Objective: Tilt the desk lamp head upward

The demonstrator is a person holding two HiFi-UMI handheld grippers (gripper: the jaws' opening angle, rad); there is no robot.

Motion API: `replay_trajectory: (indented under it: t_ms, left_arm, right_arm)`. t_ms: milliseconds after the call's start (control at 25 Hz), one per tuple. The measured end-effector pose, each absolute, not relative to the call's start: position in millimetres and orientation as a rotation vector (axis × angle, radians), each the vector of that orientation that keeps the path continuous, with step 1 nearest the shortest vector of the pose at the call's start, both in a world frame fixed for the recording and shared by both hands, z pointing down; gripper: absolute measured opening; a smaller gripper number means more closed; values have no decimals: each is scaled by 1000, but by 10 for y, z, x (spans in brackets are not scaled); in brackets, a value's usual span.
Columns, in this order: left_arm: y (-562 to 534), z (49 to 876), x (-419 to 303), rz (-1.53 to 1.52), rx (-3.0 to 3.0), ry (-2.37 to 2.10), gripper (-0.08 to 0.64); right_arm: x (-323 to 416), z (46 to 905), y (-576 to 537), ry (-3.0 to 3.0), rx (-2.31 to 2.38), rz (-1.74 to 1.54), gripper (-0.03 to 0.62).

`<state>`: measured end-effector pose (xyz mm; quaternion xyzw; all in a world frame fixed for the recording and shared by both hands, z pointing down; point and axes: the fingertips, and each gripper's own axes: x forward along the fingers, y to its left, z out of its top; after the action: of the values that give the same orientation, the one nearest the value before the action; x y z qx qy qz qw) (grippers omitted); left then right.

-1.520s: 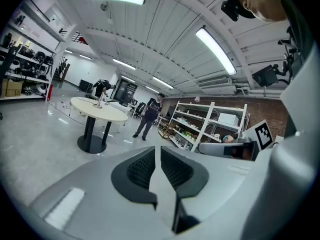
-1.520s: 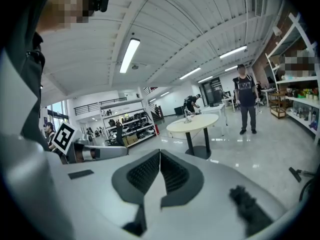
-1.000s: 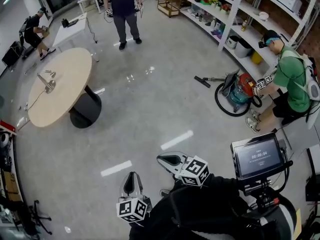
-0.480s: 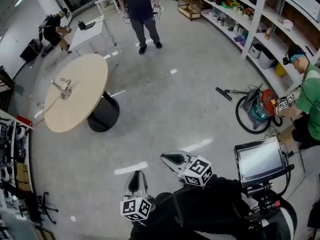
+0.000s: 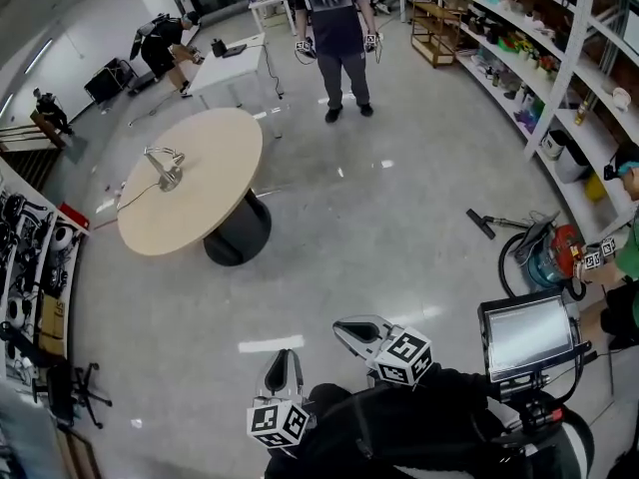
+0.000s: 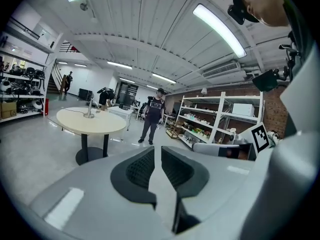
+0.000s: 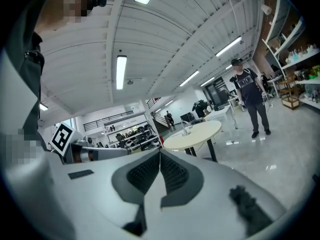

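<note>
A: Eyes on the desk lamp [image 5: 166, 168]: slim, silvery metal, a round foot and a thin bent arm, with the head hooked over at the top.

B: It stands on the round table [image 5: 205, 203], pale top on a dark pedestal, towards the far-left part of the top. A thin cable runs from it to the left edge.

A: And it is well apart from both tools. The left gripper [image 5: 283, 357] is held low by the person's body, jaws drawn together with just a sliver of light at the tips and nothing between them.

B: Same for the right gripper [image 5: 344, 328]: jaws pressed tight and empty, pointing out over the floor.

A: Anything to read?

B: Not much. Each gripper carries a cube of black-and-white square markers, patterns rather than words. The screen [image 5: 526, 333] on the person's rig is washed out by glare, so its text can't be made out. The lamp is too small in every view to show a brand.
</note>
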<state>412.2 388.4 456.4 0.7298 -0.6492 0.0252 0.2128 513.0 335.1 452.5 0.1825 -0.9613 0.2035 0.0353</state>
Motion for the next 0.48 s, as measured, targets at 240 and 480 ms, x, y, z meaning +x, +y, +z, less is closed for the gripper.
replay_trajectory:
  t_ms: [240,480]
  left_arm:
    - [3644,4603,3736,62,2021,-1778,52]
    - [3233,4727,3996,99,2152,-1603,54]
  right_arm:
    - [4759,4529,3116,-2926,584,629,5]
    - [5080,4692,2871,-2866,829,678,5]
